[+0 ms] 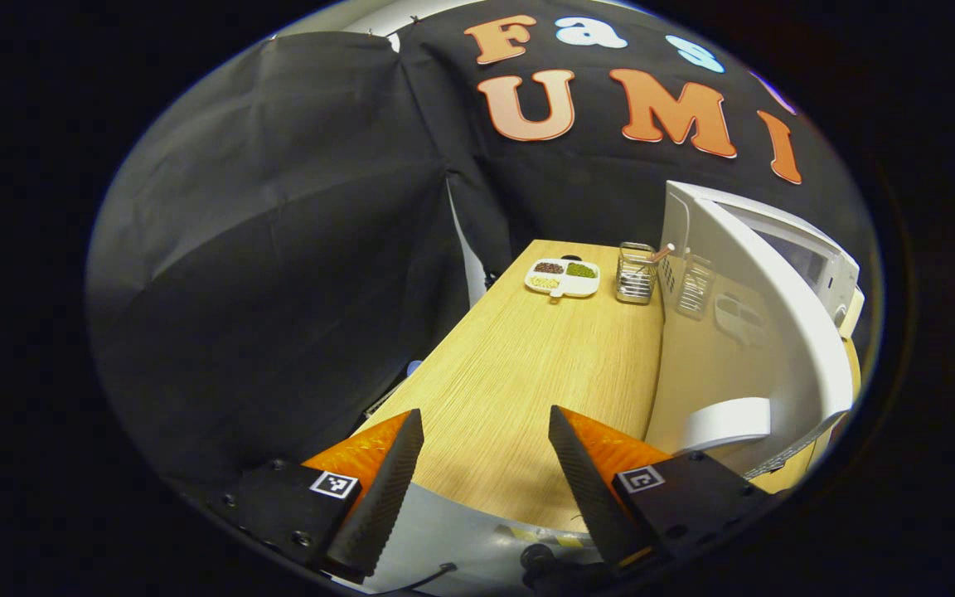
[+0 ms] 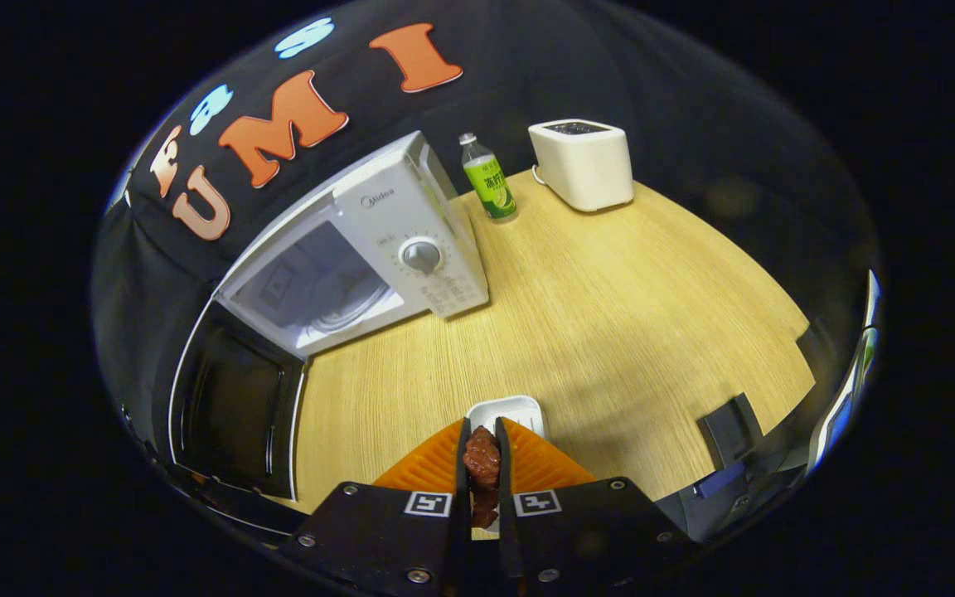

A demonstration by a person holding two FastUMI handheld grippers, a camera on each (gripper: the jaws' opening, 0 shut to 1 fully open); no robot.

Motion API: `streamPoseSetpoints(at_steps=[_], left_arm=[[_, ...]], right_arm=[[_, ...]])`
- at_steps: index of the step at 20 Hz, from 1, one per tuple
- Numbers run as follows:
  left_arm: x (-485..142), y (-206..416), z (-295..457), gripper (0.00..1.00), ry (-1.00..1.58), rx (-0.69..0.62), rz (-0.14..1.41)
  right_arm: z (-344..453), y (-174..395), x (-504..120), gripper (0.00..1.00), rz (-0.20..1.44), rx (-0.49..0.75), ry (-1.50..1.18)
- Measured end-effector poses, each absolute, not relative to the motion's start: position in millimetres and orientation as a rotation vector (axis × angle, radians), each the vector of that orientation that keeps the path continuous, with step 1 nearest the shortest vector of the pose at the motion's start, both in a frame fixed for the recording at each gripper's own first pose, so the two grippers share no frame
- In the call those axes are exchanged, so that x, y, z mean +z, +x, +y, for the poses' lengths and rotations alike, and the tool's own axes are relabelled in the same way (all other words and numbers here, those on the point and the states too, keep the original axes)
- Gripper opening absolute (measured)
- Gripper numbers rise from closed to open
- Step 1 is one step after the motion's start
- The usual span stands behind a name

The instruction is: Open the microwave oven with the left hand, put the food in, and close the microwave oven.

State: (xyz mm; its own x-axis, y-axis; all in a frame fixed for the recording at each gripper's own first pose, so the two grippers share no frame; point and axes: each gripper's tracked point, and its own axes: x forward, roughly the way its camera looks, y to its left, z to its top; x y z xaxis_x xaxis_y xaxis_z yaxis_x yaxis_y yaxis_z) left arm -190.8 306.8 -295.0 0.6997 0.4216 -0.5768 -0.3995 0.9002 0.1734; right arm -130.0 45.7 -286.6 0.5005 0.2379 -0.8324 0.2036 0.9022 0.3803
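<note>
Microwave stands on the bench, door swung wide open; cavity facing the near edge.

Right hand-held gripper: fingers closed tight on a brown piece of food, just above a small white dish on the bench. From this gripper the microwave lies ahead and to the left, cavity opening well apart across bare bench. Carry likely runs up-left toward the opening, passing right of the open door.

Left hand-held gripper: fingers spread wide, holding nothing, low over the near bench edge. Open door just to its right, door handle near its right finger. This hand looks nearer the door for closing.

Bottle and toaster stand beyond the microwave.
</note>
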Motion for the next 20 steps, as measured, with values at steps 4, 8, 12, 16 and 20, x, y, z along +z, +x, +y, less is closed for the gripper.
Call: streamPoseSetpoints(at_steps=[4,8,12,16,20], left_arm=[[-290.7,-186.2,302.5,0.89,0.061,0.403,0.631],[-293.5,-173.9,291.1,0.94,0.069,0.31,0.62],[-294.2,-168.6,296.4,0.89,0.078,0.241,0.609],[-298.0,-169.1,326.4,0.89,0.097,0.228,0.621],[-302.1,-169.5,361.0,0.89,0.083,0.24,0.642]], right_arm=[[65.2,-89.4,-249.5,0.13,0.952,0.004,0.571],[106.6,-56.3,-228.8,0.13,0.872,0.004,0.704],[146.4,-32.4,-226.8,0.13,0.798,-0.041,0.809],[172.0,-2.6,-224.7,0.08,0.685,-0.12,0.882],[192.8,23.5,-232.3,0.13,0.604,-0.191,0.95]])
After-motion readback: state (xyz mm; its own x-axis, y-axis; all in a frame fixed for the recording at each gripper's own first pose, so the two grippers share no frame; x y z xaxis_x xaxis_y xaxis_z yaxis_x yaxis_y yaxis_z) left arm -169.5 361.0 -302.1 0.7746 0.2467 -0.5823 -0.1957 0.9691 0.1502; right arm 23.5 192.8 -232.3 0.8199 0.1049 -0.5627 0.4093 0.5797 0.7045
